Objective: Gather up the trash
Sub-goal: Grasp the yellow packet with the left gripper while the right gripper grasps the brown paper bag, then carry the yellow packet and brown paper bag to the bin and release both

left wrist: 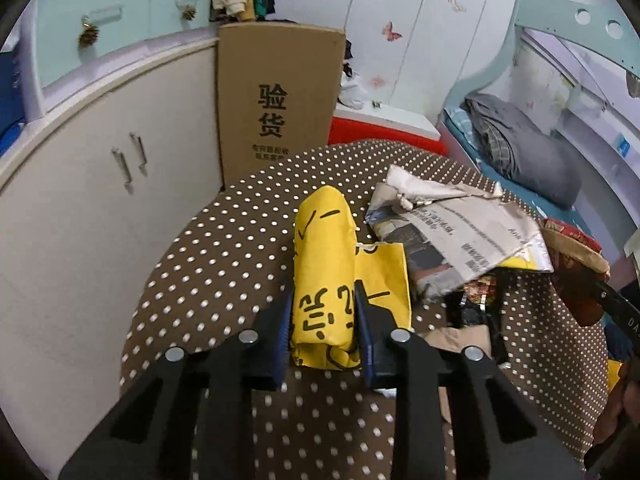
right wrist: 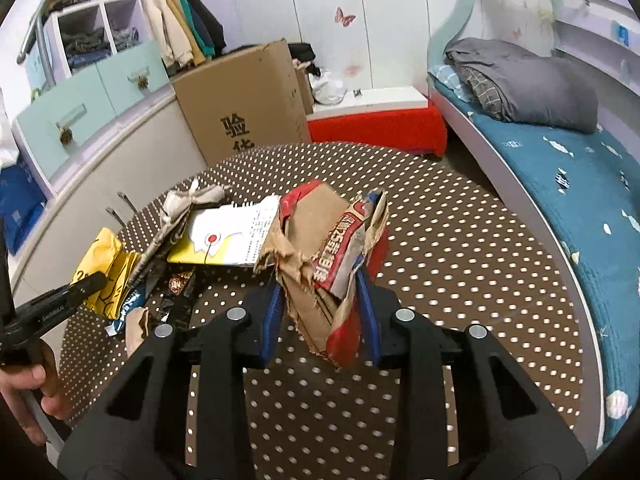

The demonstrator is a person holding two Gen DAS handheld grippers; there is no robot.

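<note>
Left hand-held gripper is pinching one folded yellow paper bag between its two blue pads, the bag lying on the dotted bench with its far end pointing away. Right hand-held gripper is clamping one torn brown-and-red paper wrapper, which is standing up crumpled between its two blue pads above the bench surface. Between the two held pieces, the rest of the litter is sitting in a loose heap on the bench: one crumpled newspaper, one white and yellow card, and a few small dark foil wrappers that are too jumbled to count. Beyond the bench, one tall cardboard box is leaning against one white cabinet, and one bed is carrying one grey pillow
</note>
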